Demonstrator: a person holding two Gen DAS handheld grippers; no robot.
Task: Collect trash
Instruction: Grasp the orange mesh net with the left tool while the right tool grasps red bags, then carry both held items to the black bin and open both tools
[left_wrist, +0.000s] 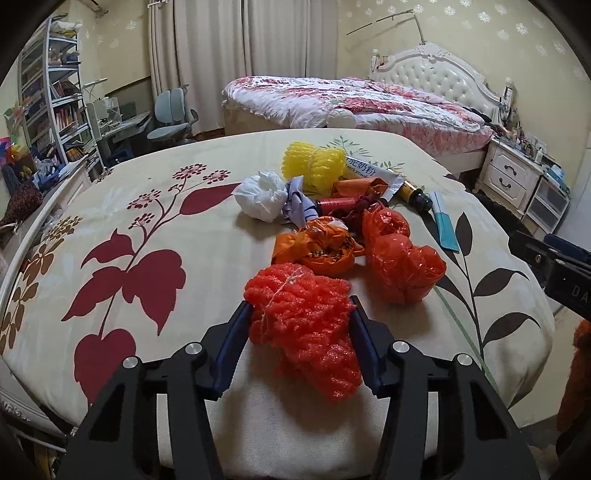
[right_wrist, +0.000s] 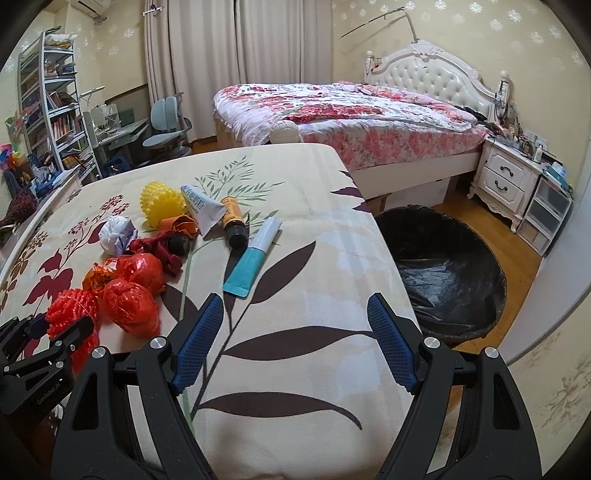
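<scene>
My left gripper (left_wrist: 301, 314) has its jaws clamped on the red foam net (left_wrist: 303, 325), one pad pressing each side; the net rests on the cloth-covered surface (left_wrist: 147, 221), nearest of the trash pile. My right gripper (right_wrist: 295, 332) jaws stand wide, empty, above bare cloth. The black-lined bin (right_wrist: 443, 266) stands just beside the surface.

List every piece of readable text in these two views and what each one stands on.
"奶粉" above small "milk powder": silver sachet, partly hidden.
"DA": cut off, on the right gripper's body, edge of the left wrist view.
Black characters on the orange bag: too crumpled to read.
Small print on the left gripper's body in the right wrist view: too blurred.
</scene>
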